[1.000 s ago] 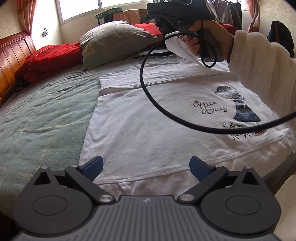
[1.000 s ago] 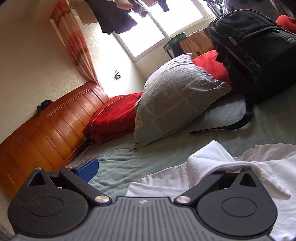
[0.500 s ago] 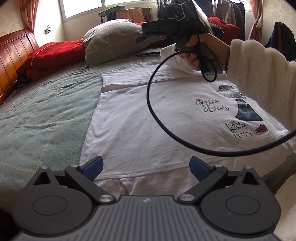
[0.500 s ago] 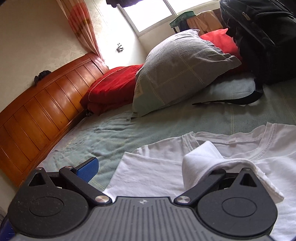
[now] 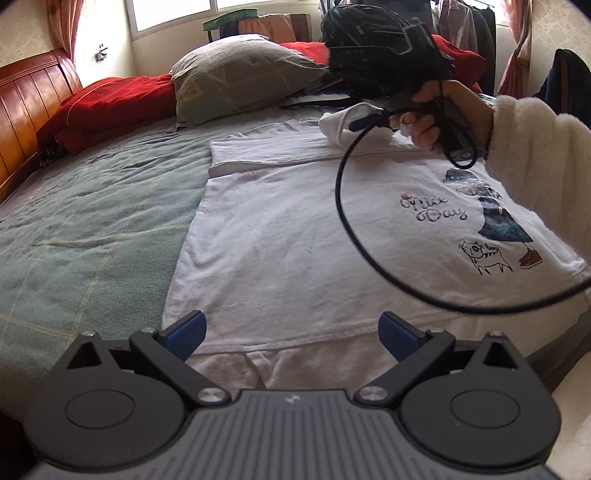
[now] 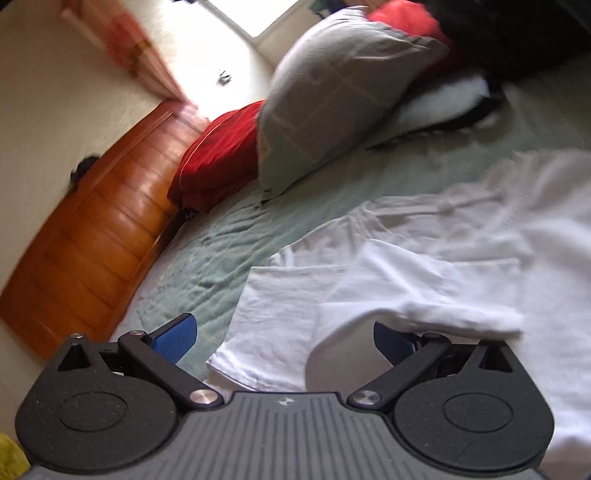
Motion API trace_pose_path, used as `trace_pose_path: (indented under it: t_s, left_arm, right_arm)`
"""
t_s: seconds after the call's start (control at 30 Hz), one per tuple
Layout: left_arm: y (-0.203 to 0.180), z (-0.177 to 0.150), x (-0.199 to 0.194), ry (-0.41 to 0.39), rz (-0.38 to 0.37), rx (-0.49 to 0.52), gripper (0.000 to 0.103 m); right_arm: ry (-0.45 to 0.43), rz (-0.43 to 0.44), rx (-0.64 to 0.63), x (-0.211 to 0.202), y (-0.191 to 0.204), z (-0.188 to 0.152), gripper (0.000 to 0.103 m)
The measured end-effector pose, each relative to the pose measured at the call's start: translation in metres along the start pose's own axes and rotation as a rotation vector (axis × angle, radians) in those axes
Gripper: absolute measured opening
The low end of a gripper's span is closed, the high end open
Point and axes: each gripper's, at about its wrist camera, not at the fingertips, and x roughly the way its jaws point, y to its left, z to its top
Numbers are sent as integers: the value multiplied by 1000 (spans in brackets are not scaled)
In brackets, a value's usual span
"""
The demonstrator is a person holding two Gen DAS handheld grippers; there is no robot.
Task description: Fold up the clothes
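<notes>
A: Where is the garment located?

B: A white T-shirt (image 5: 295, 236) is laid flat on the green bedspread (image 5: 92, 229), printed side up. The hem is nearest the left gripper (image 5: 291, 332), and the collar end is directed toward the grey pillow (image 5: 240, 74). The side edge next to the bare bedspread is seen folded inward in a straight line.

A: What is the condition of the left gripper?

B: Its blue pads are spread wide and nothing is held between them. It is positioned just above the hem.

A: And the right gripper?

B: In the right wrist view, the right gripper (image 6: 284, 338) is shown with its pads set wide apart. A sleeve (image 6: 417, 295) is draped across the body of the shirt directly in front of it, and the sleeve's edge lies against the right-hand pad. No pinch is seen. That view is blurred.

A: Is the right gripper visible from the other camera?

B: Yes. It is gripped by a hand (image 5: 439, 110) in a fluffy white cuff, above the shoulder area of the shirt. A black cable (image 5: 354, 236) is looped from it over the print.

A: What else is on the bed?

B: Red bedding (image 5: 107, 107) is piled beside the pillow, against a wooden headboard (image 5: 29, 96). A black backpack (image 5: 373, 33) is set behind the pillow.
</notes>
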Motion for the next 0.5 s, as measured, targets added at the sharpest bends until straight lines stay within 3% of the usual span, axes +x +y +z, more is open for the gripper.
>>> trace_pose_path:
  t_s: [0.27, 0.43, 0.5]
  left_arm:
    - [4, -2, 1, -6, -9, -10, 99]
    - [12, -4, 0, 4, 14, -35, 99]
    - [14, -5, 0, 8, 22, -41, 99]
  right_arm:
    - [-79, 13, 126, 9, -7, 12, 103]
    - [-27, 68, -39, 47, 36, 14, 103]
    - [43, 47, -94, 64, 47, 10, 103]
